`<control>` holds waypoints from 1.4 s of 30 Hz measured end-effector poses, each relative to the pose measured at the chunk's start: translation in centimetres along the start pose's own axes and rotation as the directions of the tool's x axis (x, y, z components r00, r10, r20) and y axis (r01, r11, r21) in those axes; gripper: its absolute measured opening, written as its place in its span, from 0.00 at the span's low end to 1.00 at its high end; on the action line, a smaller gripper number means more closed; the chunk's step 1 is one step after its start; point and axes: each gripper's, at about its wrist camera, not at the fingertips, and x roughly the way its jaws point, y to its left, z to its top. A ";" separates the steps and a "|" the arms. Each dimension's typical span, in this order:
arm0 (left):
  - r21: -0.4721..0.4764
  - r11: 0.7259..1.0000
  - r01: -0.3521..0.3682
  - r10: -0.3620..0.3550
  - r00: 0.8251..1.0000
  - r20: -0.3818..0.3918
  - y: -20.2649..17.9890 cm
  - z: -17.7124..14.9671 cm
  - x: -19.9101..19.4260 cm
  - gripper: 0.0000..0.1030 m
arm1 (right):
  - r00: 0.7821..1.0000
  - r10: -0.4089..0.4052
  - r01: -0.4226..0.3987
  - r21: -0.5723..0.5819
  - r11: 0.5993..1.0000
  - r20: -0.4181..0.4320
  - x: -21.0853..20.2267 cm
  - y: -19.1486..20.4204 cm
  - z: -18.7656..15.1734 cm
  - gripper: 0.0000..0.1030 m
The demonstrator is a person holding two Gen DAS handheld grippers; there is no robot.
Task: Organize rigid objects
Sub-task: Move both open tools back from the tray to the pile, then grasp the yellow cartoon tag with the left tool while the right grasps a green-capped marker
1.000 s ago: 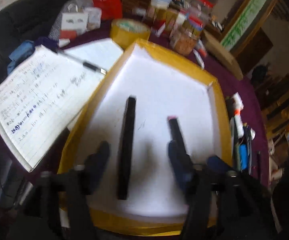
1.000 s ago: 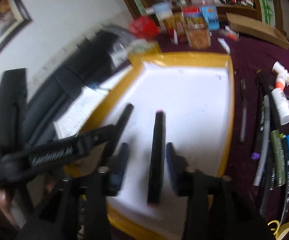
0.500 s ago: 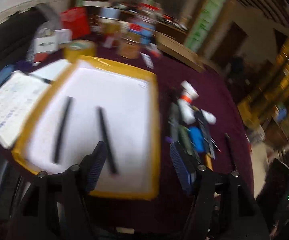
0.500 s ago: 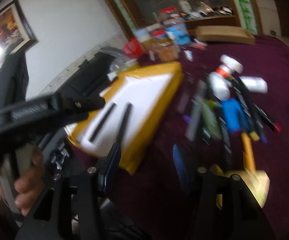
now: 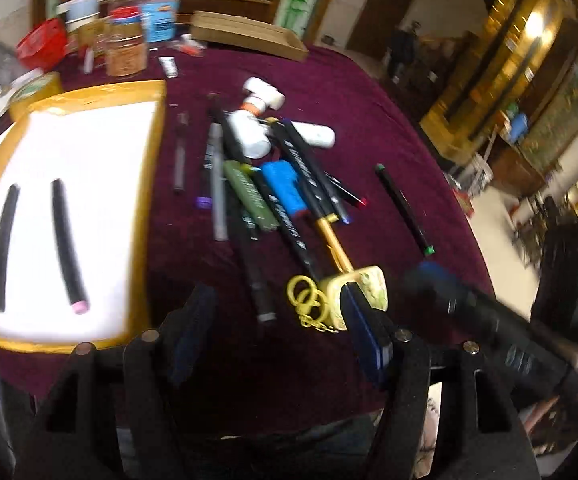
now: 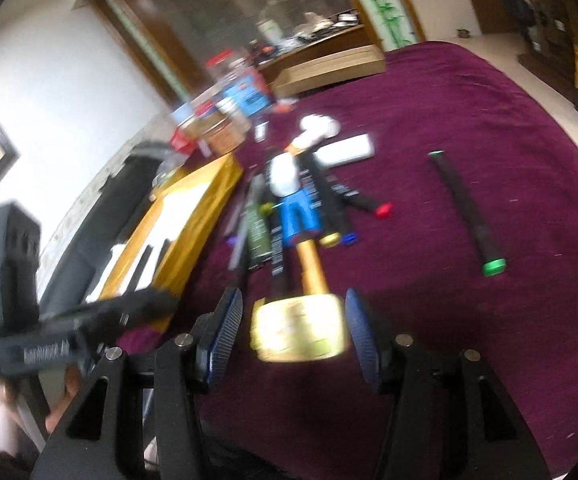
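Markers: two black ones [image 5: 5, 246] lie in the yellow-rimmed tray [image 5: 151, 216] at left, apart from each other; the rest sit in a pile [image 5: 273, 184] on the purple cloth [image 5: 369, 92] just right of it, overlapping, blurred, count unclear. Gold toy hammer [image 6: 301, 330] lies at the pile's near end, handle tucked under it. Left gripper [image 5: 281, 328] released, empty, its right finger covering part of the hammer head. Right gripper [image 6: 293, 332] spread wide, hammer head between the fingers, no visible contact. A second ago both hung over the tray; right was straddling a marker.
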 end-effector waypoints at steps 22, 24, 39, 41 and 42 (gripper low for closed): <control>0.456 0.889 0.026 0.013 0.997 -0.082 -7.8 -0.3 6.2 0.62 | 0.906 -0.416 0.417 -0.001 0.909 -0.079 5.4 -8.9 6.5 0.38; 0.508 0.860 0.056 0.002 0.994 -0.113 -8.7 -0.4 7.5 0.62 | 0.899 -0.430 0.430 -0.021 0.902 -0.076 5.5 -8.7 6.5 0.34; 0.648 0.758 0.082 0.006 0.991 -0.132 -10.0 -1.7 8.5 0.48 | 0.893 -0.445 0.446 -0.011 0.895 -0.067 5.7 -8.2 6.5 0.17; 0.646 0.758 0.086 -0.012 0.993 -0.118 -9.4 -2.1 8.0 0.48 | 0.894 -0.444 0.445 -0.005 0.896 -0.066 5.7 -8.2 6.5 0.13; 0.646 0.758 0.088 -0.019 0.993 -0.112 -9.0 -2.3 7.7 0.48 | 0.894 -0.443 0.444 -0.001 0.896 -0.066 5.7 -8.2 6.5 0.13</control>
